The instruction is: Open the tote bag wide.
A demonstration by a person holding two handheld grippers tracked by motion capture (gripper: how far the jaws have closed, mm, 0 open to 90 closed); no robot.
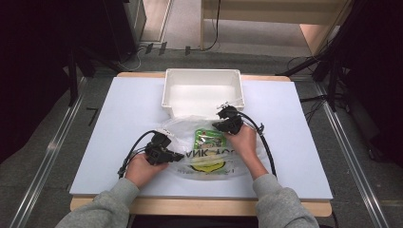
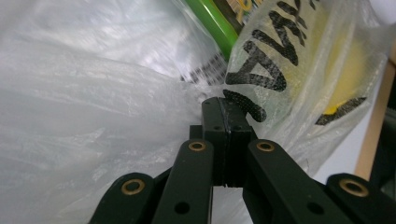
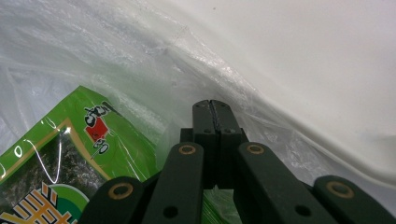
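Observation:
A clear plastic bag (image 1: 187,127) with black letters and a yellow print lies on the white table top (image 1: 128,109). Inside it is a green snack packet (image 1: 209,138). My left gripper (image 1: 179,156) is at the bag's left edge, jaws shut with the film (image 2: 93,93) pinched at their tips (image 2: 224,105). My right gripper (image 1: 216,126) is at the bag's far edge by the bin, jaws shut (image 3: 212,106) with creased film (image 3: 116,60) gathering at the tips. The green packet (image 3: 46,154) lies just to their left, with its green edge (image 2: 211,21) beyond the left jaws.
A white plastic bin (image 1: 203,72) stands empty at the table's far middle, right behind the bag; its wall (image 3: 327,70) rises beside my right jaws. Black stands and cables ring the table on the floor.

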